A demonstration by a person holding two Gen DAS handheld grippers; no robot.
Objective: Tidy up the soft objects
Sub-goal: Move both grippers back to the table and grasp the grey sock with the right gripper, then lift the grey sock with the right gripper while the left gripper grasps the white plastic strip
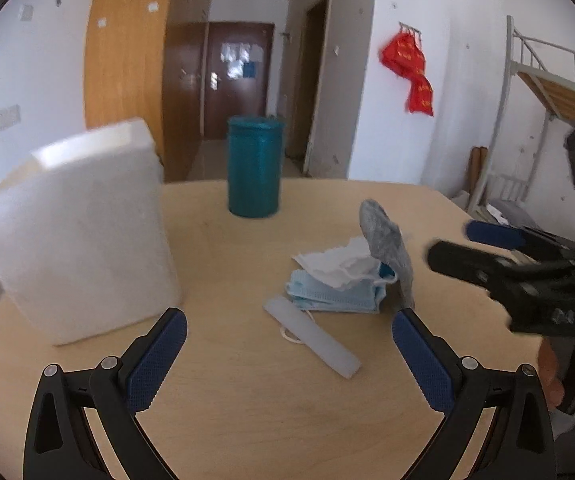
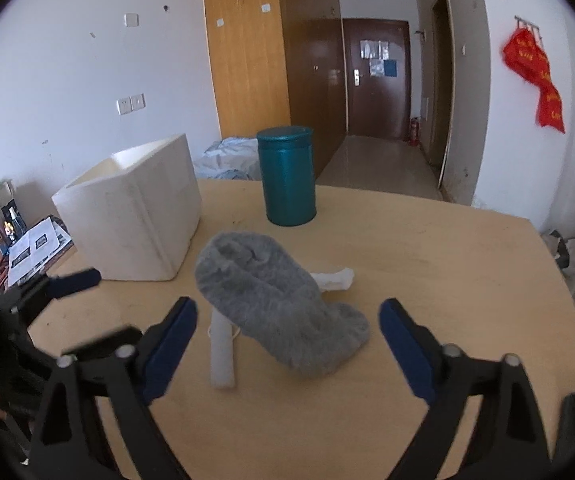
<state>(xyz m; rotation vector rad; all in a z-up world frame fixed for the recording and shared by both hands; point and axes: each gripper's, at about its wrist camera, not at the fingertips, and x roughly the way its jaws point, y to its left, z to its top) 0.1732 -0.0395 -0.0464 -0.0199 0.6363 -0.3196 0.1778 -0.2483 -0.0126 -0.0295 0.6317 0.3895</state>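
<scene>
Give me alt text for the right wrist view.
The open right gripper frames a fuzzy grey sock lying on the wooden table. Behind stand a white foam box and a teal canister.

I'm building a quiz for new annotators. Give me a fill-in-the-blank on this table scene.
1. The canister is ____ in colour.
2. The foam box stands ____ of the canister in the right wrist view.
3. The fuzzy sock is ____ in colour.
4. Both the left gripper and right gripper are ____.

Missing words: teal; left; grey; open
</scene>
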